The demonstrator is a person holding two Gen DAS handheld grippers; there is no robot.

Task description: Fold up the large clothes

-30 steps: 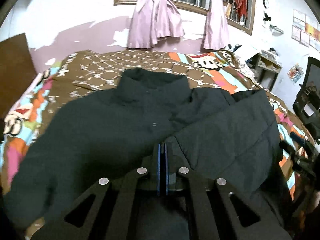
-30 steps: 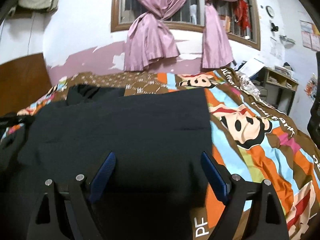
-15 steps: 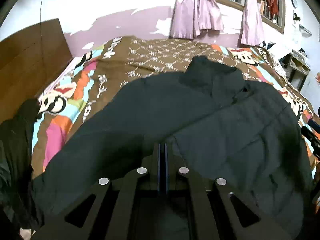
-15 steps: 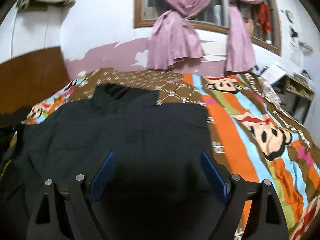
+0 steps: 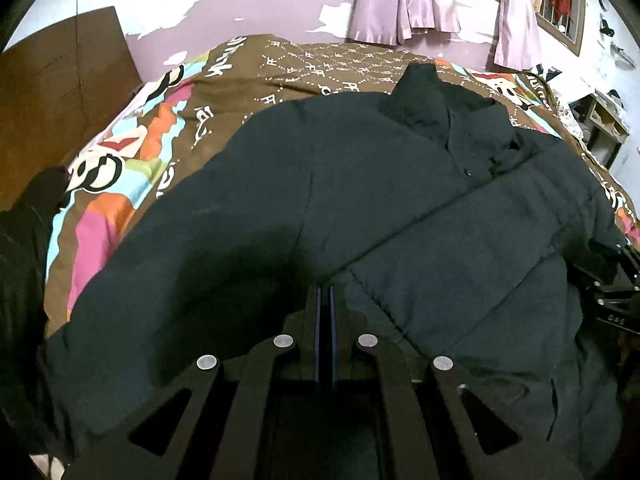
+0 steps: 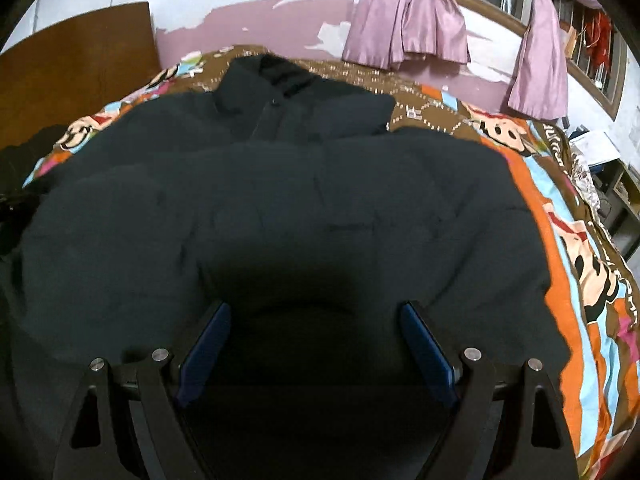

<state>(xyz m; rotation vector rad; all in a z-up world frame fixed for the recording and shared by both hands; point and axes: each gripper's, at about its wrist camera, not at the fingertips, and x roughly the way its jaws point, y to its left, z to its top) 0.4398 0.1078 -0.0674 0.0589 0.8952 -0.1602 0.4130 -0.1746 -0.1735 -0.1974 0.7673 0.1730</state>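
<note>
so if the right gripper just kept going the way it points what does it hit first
Most likely the black jacket spread on the bedspread. The right gripper has its jaws open with only dark jacket fabric ahead of them; how close it is cannot be told.

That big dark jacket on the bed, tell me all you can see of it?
The jacket is black, padded and matte, with quilted seams, a stand-up collar and a snap on its front placket. It lies spread flat, front up, collar toward the far wall, on a colourful cartoon bedspread. One sleeve is folded diagonally across the chest.
</note>
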